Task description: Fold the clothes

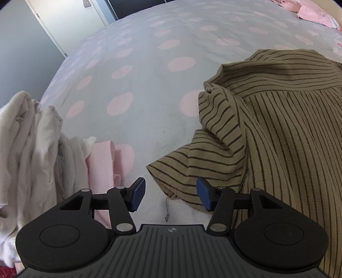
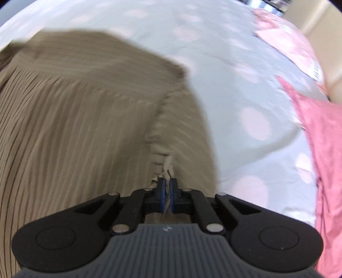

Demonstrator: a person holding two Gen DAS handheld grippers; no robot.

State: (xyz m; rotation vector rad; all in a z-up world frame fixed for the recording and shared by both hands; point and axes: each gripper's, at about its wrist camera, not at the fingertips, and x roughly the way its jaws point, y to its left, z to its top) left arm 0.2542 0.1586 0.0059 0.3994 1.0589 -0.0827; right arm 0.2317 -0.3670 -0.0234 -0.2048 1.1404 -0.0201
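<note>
An olive shirt with thin dark stripes (image 1: 277,128) lies on the bed, its crumpled sleeve (image 1: 192,166) reaching toward me in the left wrist view. My left gripper (image 1: 171,195) stands open over the sleeve's cuff edge; the cuff lies between the blue pads without being pinched. In the blurred right wrist view the same shirt (image 2: 74,117) fills the left half. My right gripper (image 2: 167,192) is shut on a bunched fold of the shirt's fabric near a seam, with cloth and threads pinched between its pads.
The bedsheet (image 1: 139,74) is pale grey with pink dots. A heap of white and pink clothes (image 1: 42,160) lies at the left. Pink fabric (image 2: 325,149) lies along the right side, pink pillows (image 1: 310,10) at the far end. A wall and door (image 1: 42,27) stand beyond the bed.
</note>
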